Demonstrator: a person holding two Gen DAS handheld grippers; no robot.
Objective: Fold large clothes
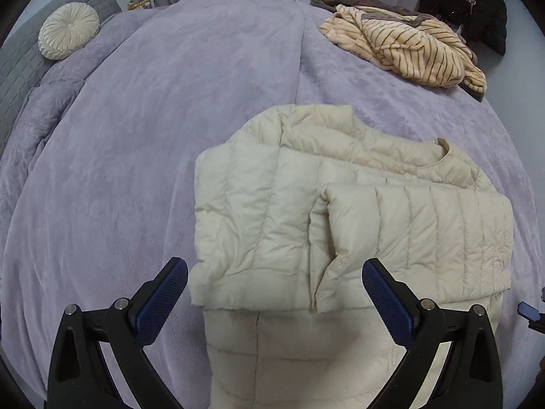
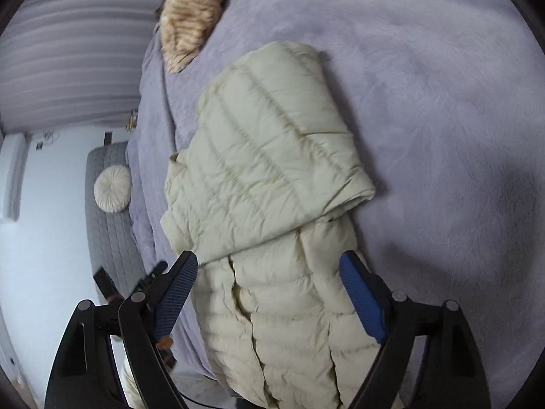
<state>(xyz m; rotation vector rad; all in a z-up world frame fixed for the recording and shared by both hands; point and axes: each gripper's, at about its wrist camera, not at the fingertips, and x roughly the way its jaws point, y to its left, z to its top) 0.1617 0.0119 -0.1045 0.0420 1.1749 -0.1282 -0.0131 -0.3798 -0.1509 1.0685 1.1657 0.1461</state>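
A cream quilted puffer jacket (image 1: 306, 225) lies on the lilac bedspread (image 1: 136, 136), both sleeves folded across its front, collar toward the far right. My left gripper (image 1: 274, 272) is open and empty, hovering over the jacket's lower body with the cloth between its spread fingers. In the right wrist view the same jacket (image 2: 265, 177) runs away from me, one sleeve folded over the body. My right gripper (image 2: 269, 272) is open and empty above the jacket's hem end.
A striped beige garment (image 1: 408, 51) and a brown one (image 1: 354, 0) lie at the far right of the bed. A round cream cushion (image 1: 68, 35) leans on the grey headboard (image 1: 20, 68). Dark clothing (image 1: 470, 3) hangs beyond the bed.
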